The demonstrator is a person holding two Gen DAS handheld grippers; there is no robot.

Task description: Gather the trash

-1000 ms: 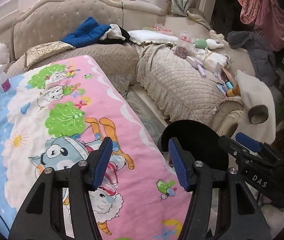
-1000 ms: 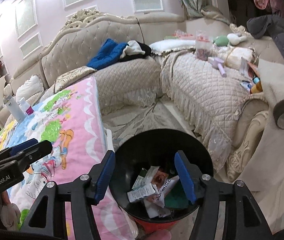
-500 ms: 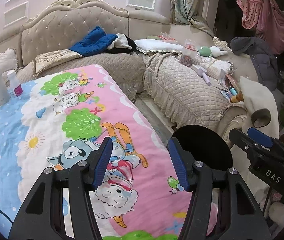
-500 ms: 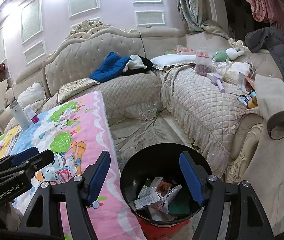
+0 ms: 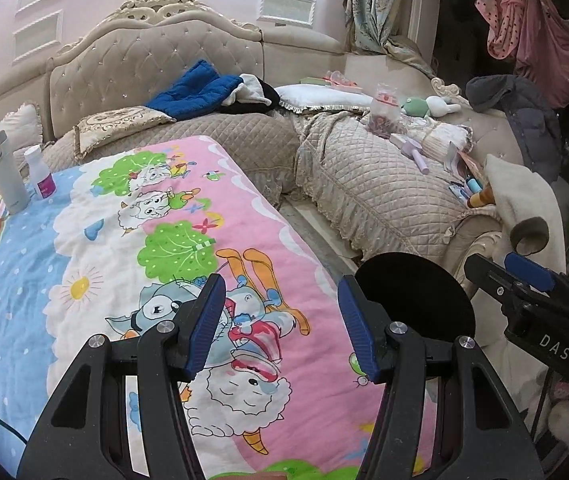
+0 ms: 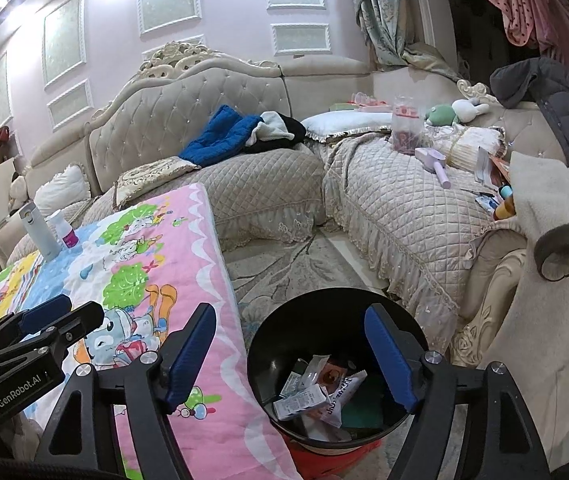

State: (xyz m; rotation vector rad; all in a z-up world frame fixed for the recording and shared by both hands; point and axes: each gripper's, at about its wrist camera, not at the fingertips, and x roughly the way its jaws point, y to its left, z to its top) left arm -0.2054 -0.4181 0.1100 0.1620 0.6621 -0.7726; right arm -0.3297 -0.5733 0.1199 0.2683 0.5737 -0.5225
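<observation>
A black round trash bin (image 6: 320, 294) stands on the floor by the table's corner, with several crumpled wrappers and packets (image 6: 316, 394) inside. My right gripper (image 6: 288, 322) hovers above it; its jaws are opening and nothing is between them. In the left wrist view the bin (image 5: 416, 292) shows as a dark disc beside the table. My left gripper (image 5: 280, 312) hangs open and empty over the cartoon-print cloth (image 5: 124, 240) that covers the table. Each gripper appears in the other's view: the right gripper (image 5: 524, 276) and the left gripper (image 6: 44, 316).
A white flask (image 5: 6, 172) and a small bottle (image 5: 42, 176) stand at the table's far left. A beige quilted sofa (image 5: 364, 184) wraps the back and right, strewn with clothes, toys and small items. A strip of rug (image 6: 284, 264) runs between table and sofa.
The right gripper's jaws have spread wider over the bin. Both views have lifted a little, so more of the sofa and wall shows. The left jaws kept their width.
</observation>
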